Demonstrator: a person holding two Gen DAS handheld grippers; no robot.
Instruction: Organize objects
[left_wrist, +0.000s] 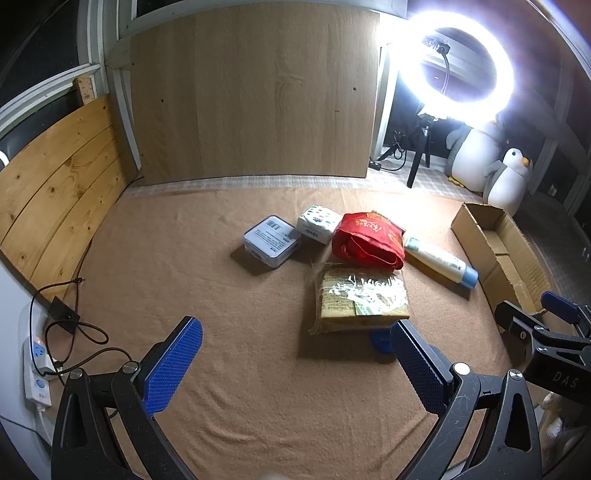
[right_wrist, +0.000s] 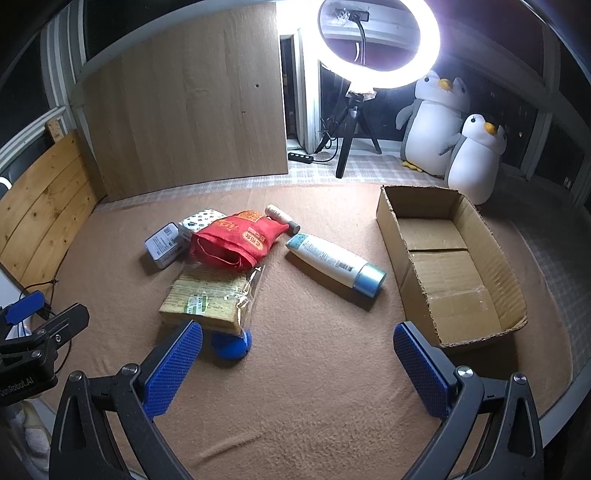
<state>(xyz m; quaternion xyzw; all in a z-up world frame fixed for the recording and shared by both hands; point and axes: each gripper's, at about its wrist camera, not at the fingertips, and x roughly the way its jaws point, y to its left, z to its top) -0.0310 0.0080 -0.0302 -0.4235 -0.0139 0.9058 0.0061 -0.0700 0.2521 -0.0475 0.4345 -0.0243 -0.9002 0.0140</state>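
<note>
The open brown cardboard box (right_wrist: 448, 266) lies on the tan blanket (right_wrist: 314, 369), holding nothing but its own folded inner flaps. Left of the box lies a white bottle with a pale blue cap (right_wrist: 334, 264), on its side. Further left of the box sits a crumpled red fabric bag (right_wrist: 236, 240), touching a plastic-wrapped brown packet (right_wrist: 207, 299), a white patterned tissue pack (right_wrist: 201, 219) and a small white square box (right_wrist: 164, 245). A small blue item (right_wrist: 232, 345) shows under the packet's near edge, possibly a cap. Left tongs (left_wrist: 295, 363) and right tongs (right_wrist: 297, 363) hover spread wide, gripping nothing.
</note>
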